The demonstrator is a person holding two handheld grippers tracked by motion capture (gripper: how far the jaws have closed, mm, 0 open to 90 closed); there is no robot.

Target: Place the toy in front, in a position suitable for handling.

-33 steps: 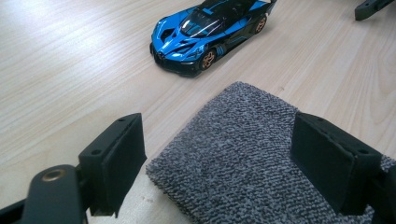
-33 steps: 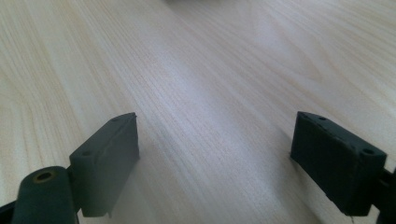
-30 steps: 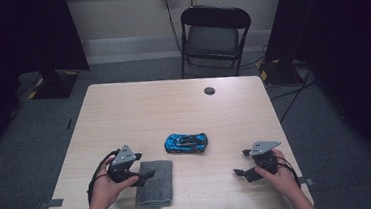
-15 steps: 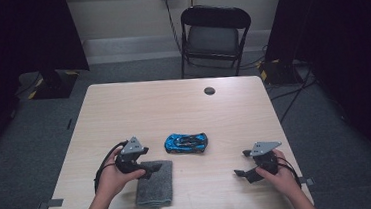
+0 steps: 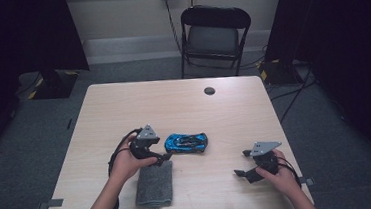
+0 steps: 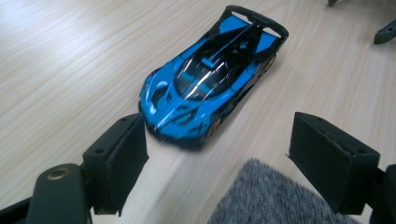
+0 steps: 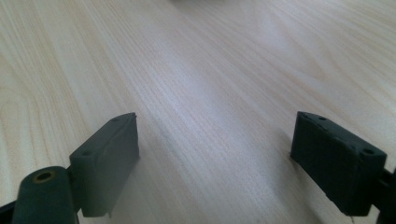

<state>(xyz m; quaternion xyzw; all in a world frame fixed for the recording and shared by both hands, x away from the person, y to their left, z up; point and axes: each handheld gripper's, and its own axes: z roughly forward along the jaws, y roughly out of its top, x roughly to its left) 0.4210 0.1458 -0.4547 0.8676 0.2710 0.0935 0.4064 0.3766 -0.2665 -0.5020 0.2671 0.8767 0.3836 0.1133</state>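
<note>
On the desk (image 5: pixel 123 104), a grey cloth (image 5: pixel 154 184) lay beside a blue car (image 5: pixel 186 142). The left gripper (image 6: pixel 217 154), fingers released, faced the car's nose; the right gripper (image 7: pixel 215 158) rested released, well apart. Closing off-centre would likely roll the car away.

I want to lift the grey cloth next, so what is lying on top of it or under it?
Nothing rests on the grey cloth; the left gripper hovers open at its far edge, facing the blue toy car. The cloth lies flat on the table. Whatever is beneath it is covered.
</note>
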